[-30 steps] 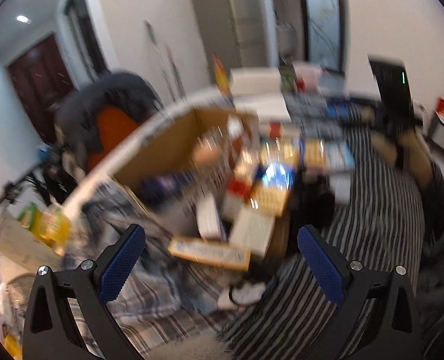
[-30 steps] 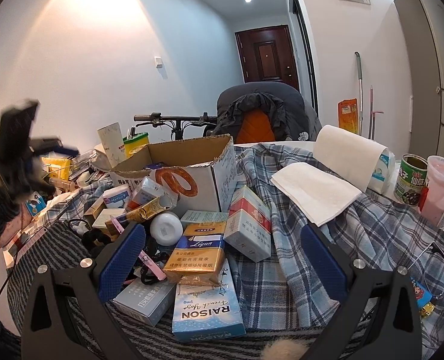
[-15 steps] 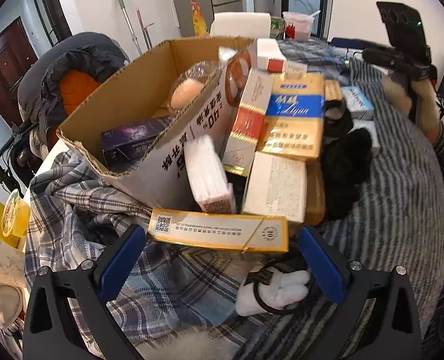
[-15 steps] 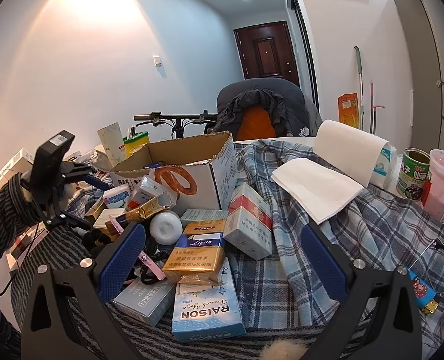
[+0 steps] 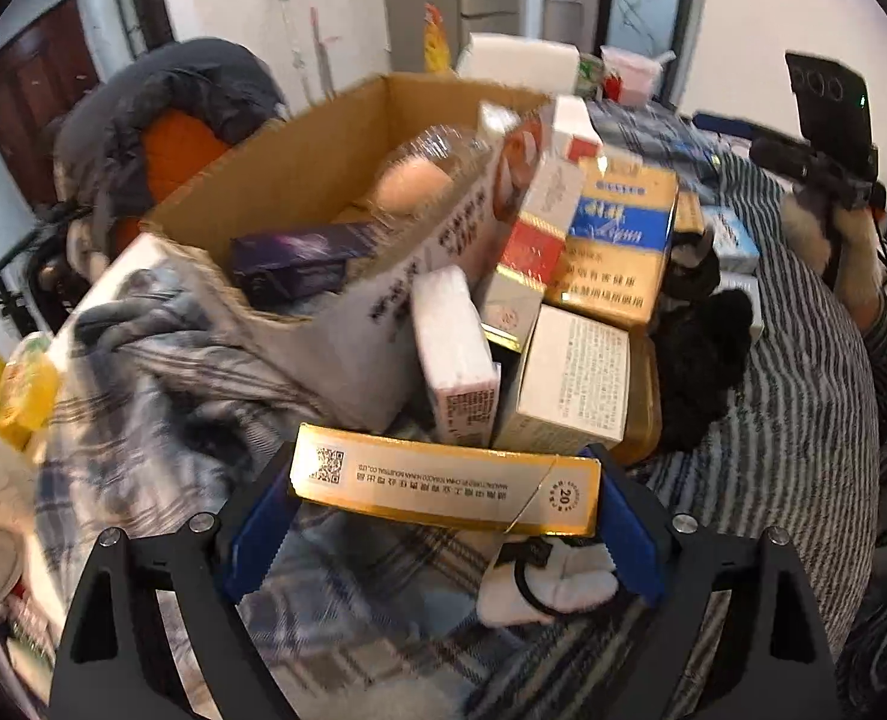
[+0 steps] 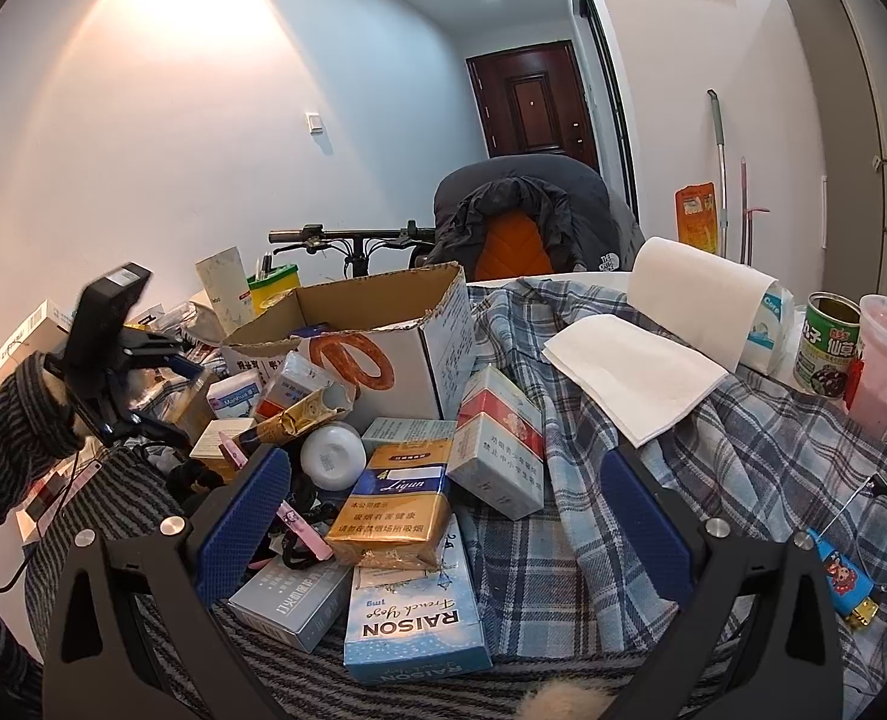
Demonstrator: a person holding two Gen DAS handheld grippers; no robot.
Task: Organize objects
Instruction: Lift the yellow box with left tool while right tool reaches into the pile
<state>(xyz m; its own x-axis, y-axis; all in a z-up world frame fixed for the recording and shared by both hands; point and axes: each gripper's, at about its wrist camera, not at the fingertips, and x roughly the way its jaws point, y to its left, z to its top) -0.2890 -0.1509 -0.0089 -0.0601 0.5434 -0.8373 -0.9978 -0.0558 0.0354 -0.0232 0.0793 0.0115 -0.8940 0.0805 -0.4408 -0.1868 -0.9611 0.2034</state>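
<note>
My left gripper (image 5: 443,531) points steeply down over the pile, its ribbed blue pads (image 5: 260,531) closing on a long, flat gold carton (image 5: 443,486) that lies crosswise between them; the glossy foil ends sit right at the pads, but I cannot tell if they press yet. The carton rests on a soft plaid shirt (image 5: 161,384) near the table's edge, just in front of an open corrugated cardboard box (image 5: 299,180) with ragged flaps. Leaning against the box are a white pack (image 5: 455,354), a matte white box with fine print (image 5: 575,384) and a gold-and-blue carton (image 5: 617,246). A white sock (image 5: 548,591) lies under the carton's right end. My right gripper (image 6: 443,525) hangs wide open and empty above a striped cloth (image 6: 101,498), over a gold pack (image 6: 398,501) and a pale blue box (image 6: 410,618).
</note>
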